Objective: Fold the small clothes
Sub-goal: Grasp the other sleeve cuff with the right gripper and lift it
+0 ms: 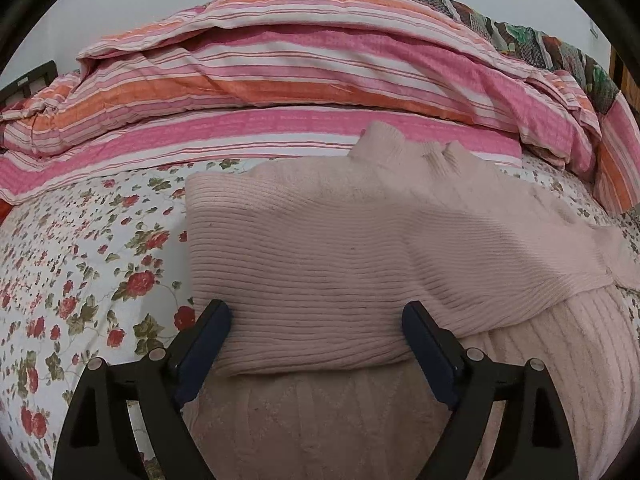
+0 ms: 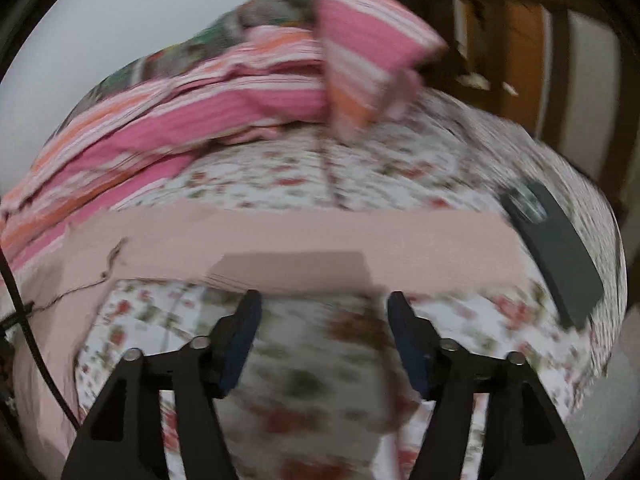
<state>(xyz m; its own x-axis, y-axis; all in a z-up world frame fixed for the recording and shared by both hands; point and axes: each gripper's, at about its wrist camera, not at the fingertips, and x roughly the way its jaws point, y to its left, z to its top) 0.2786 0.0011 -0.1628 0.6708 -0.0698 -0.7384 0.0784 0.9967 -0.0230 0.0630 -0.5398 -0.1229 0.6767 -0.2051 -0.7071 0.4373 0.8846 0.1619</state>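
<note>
A pale pink ribbed sweater (image 1: 320,240) lies on the floral bedsheet (image 1: 80,260), its upper part folded over the lower and its collar toward the far side. My left gripper (image 1: 316,316) is open wide at the near edge of that folded layer, one finger on each side of it; the pads do not press it. In the blurred right wrist view a pink sleeve (image 2: 280,236) stretches flat across the sheet. My right gripper (image 2: 324,304) is open just short of the sleeve, over the floral sheet, with nothing between its fingers.
A pink, orange and white striped quilt (image 1: 280,80) is bunched along the far side of the bed. A dark phone (image 2: 560,256) lies on the sheet right of the sleeve. Wooden furniture (image 2: 520,20) stands beyond the bed's right edge. A black cable (image 2: 24,300) hangs at the left.
</note>
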